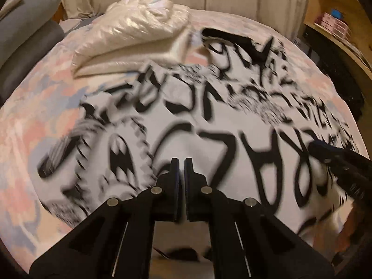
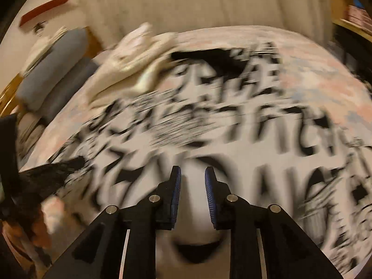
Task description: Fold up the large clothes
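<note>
The printed shirt [image 1: 209,125] lies spread across the bed [image 1: 25,125], filling the middle out to 3 o'clock. The main risk, as I judge it, is bunching: the left gripper [image 1: 181,162], at 6 o'clock, has its fingers pressed nearly together, and whether cloth sits between them I cannot tell; an empty pull would leave that side behind. The right gripper [image 2: 193,174] hovers with fingers spread, holding nothing. At 11 o'clock a cream padded jacket [image 1: 130,30] touches the shirt's far edge and could block a fold. Grey cushions [image 1: 30,34] sit at 10, shelves [image 1: 334,21] at 2.
</note>
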### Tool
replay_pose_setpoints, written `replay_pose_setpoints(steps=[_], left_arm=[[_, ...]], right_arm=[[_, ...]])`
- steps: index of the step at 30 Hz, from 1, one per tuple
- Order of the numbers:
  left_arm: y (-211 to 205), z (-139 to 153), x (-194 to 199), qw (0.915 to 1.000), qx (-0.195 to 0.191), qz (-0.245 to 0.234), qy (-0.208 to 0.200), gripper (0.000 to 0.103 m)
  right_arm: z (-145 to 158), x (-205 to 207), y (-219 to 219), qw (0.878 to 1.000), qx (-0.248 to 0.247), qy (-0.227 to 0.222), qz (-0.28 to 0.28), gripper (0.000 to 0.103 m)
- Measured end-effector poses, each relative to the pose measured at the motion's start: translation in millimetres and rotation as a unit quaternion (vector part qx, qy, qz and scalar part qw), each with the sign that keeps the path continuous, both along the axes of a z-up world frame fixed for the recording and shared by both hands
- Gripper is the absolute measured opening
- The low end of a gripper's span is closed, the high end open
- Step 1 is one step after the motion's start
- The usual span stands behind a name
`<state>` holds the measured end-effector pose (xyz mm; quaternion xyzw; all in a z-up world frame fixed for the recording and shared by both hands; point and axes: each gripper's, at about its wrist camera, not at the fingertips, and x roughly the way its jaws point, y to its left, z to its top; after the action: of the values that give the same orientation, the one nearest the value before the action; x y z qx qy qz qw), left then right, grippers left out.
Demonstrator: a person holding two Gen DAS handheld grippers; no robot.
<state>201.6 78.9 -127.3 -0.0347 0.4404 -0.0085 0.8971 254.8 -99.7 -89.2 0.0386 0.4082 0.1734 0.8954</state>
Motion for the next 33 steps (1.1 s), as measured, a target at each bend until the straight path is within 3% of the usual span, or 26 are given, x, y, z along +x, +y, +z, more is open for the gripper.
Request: replay_pose_setpoints(steps=[4, 8, 10, 14, 17, 18, 20, 24, 33], left_arm=[[-22, -19, -7, 0.9999, -0.007, -0.007, 0.01, 0.002], [-29, -34, 0, 0.9998, 0.016, 0.007, 0.006, 0.002], [-22, -36, 4, 0.9994, 0.022, 0.028, 0.006, 0.002], [18, -32, 5, 0.9936, 0.049, 0.102, -0.002, 0.002], [62, -32, 2, 0.9874, 0.043, 0.152, 0.001, 0.002], [76, -33, 2, 0.9866, 0.03, 0.16, 0.001, 0.001], [96, -30, -1, 0.9857, 0.008, 0.168, -0.004, 0.001], [105, -29, -1, 0.9844, 0.014, 0.175, -0.007, 0.001], [112, -30, 7, 0.9819, 0.015, 0.189, 0.001, 0.001]], right_arm=[[-15, -25, 33, 1.0, 0.004, 0.004, 0.003, 0.034], [-31, -25, 24, 1.0, 0.017, 0.015, -0.005, 0.033], [-37, -21, 9, 1.0, 0.013, 0.013, -0.012, 0.026], [-47, -9, -40, 0.999, -0.007, 0.004, -0.042, 0.019], [-55, -14, -84, 0.986, -0.103, 0.001, -0.131, 0.026], [-62, -14, -106, 0.981, -0.109, 0.017, -0.158, 0.026], [-66, -20, -153, 0.977, -0.074, 0.033, -0.199, 0.026], [-58, -35, -217, 0.961, -0.074, 0.027, -0.265, 0.022], [-51, -44, -257, 0.946, -0.089, 0.014, -0.31, 0.022]])
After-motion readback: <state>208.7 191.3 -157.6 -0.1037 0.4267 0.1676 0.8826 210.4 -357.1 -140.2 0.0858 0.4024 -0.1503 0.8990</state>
